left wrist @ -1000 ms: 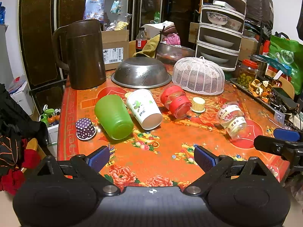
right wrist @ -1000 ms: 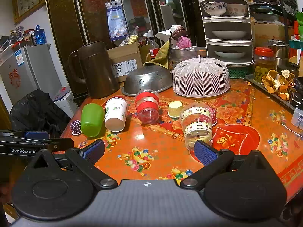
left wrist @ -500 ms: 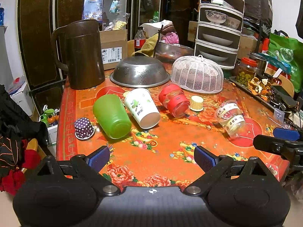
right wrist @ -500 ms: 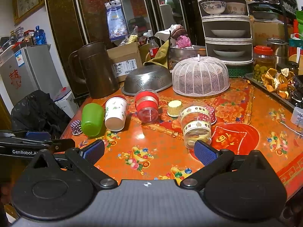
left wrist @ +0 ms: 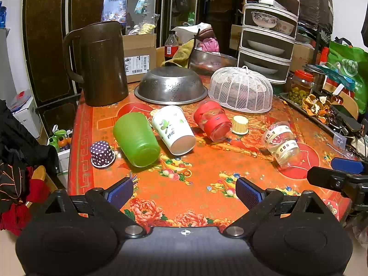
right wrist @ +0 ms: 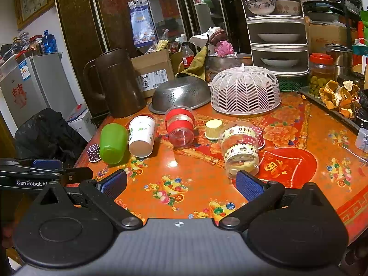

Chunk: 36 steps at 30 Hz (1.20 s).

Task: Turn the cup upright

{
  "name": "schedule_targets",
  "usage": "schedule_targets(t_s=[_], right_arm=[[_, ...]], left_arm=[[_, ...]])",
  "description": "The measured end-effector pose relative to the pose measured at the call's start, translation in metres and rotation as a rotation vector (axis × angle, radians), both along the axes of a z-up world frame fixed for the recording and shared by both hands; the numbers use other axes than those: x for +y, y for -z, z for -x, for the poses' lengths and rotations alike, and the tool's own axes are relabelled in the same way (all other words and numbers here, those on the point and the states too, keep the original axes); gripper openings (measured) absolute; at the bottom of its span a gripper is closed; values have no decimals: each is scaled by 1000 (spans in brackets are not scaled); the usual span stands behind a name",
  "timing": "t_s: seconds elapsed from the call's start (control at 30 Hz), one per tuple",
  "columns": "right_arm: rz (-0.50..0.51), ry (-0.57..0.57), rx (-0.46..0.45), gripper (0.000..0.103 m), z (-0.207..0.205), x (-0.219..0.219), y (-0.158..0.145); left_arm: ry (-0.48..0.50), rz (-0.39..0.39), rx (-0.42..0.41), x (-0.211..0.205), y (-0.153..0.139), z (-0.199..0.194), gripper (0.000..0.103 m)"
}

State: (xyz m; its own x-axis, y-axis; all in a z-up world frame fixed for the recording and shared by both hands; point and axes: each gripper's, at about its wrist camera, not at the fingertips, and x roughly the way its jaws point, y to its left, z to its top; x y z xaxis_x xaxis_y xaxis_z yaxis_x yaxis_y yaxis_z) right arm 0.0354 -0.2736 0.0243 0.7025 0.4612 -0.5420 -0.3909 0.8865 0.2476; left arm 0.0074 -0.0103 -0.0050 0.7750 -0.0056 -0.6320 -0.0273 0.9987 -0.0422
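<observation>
On a cluttered floral table [left wrist: 207, 179], four cups lie tipped: green cup [left wrist: 135, 139], white cup [left wrist: 173, 130], red cup [left wrist: 212, 120], clear cup [right wrist: 239, 148]. Left gripper [left wrist: 184, 192] and right gripper [right wrist: 181, 181] are held near, jaws apart, empty. A sidewall grasp, then rotation, is advised.

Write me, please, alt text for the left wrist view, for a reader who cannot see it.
Four cups lie tipped over on a floral orange table: a green cup, a white paper cup, a red-banded glass and a clear taped cup. The open left tongs hover empty in front of them; a brown pitcher and colander stand behind.
</observation>
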Motion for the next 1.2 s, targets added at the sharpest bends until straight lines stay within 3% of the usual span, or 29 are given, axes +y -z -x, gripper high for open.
schedule_targets(t_s=[1.2], right_arm=[[-5,0,12,102,-1,-4,4]], left_arm=[[-3,-5,21,-5,2,-5,97]])
